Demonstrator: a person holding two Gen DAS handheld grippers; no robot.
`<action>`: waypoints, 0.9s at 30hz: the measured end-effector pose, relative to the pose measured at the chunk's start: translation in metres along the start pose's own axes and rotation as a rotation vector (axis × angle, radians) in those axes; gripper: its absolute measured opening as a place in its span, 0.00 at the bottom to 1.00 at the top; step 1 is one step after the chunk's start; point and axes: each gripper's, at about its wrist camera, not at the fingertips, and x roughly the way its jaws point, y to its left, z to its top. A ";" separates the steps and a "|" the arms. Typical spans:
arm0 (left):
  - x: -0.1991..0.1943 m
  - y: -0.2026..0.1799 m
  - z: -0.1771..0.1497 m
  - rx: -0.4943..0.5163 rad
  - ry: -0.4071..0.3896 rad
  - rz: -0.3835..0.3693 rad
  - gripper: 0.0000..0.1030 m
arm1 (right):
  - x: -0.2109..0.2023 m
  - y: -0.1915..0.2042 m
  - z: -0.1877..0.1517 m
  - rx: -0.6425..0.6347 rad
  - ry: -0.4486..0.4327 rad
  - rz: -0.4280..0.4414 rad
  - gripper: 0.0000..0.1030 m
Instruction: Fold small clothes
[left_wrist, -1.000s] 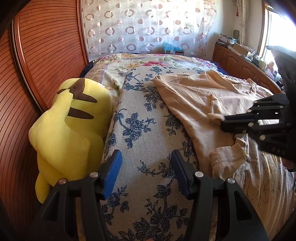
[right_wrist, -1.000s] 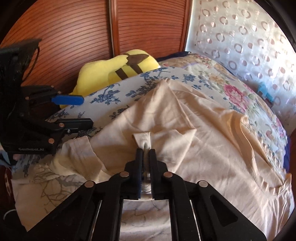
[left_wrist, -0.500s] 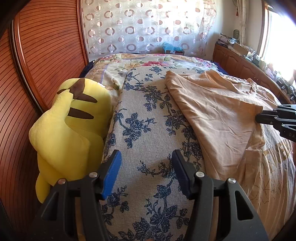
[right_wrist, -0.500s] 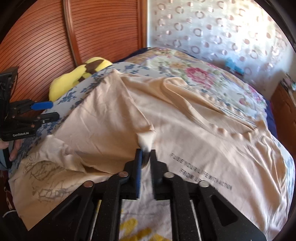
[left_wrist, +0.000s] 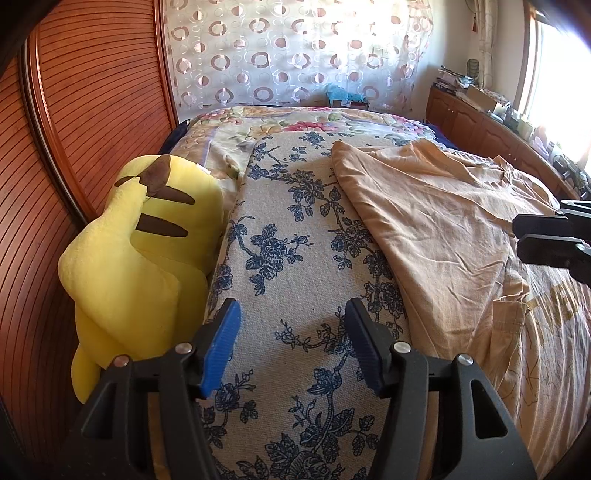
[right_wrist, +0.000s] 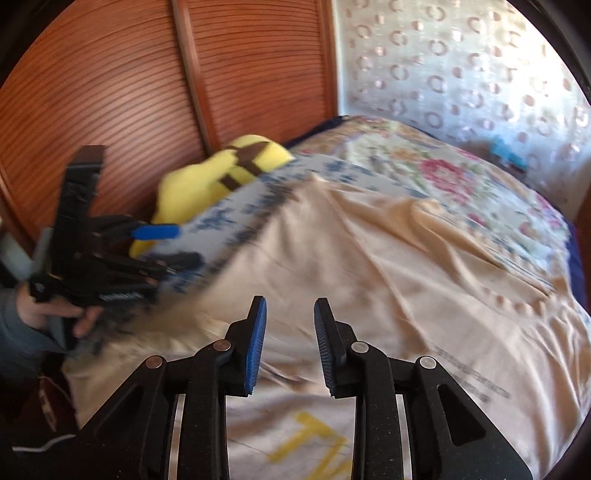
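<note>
A yellow plush toy (left_wrist: 144, 243) lies against the slatted wooden wardrobe (left_wrist: 92, 122). Beside the toy stretches a blue-flowered cover (left_wrist: 291, 280). Beyond it hangs a circle-patterned curtain (left_wrist: 295, 51).

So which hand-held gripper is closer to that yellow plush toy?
Left. The left hand-held gripper hangs open over the floral cover right beside the plush. The right hand-held gripper, open, is over the beige shirt, farther away.

I see a slatted wooden wardrobe (left_wrist: 92, 122) left of my left gripper, circle-print curtain (left_wrist: 295, 55) straight ahead, wooden cabinets (left_wrist: 480, 125) and a bright sunlit window (left_wrist: 554, 66) off to the right.
</note>
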 end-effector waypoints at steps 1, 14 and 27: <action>0.000 0.000 0.000 0.000 0.000 0.000 0.57 | 0.002 0.005 0.004 -0.003 -0.002 0.017 0.25; 0.000 0.000 0.000 0.000 0.000 0.001 0.58 | 0.024 0.038 -0.008 -0.024 0.101 0.163 0.16; 0.000 0.000 0.000 0.000 0.001 0.000 0.59 | 0.000 0.031 -0.052 0.007 0.126 0.110 0.07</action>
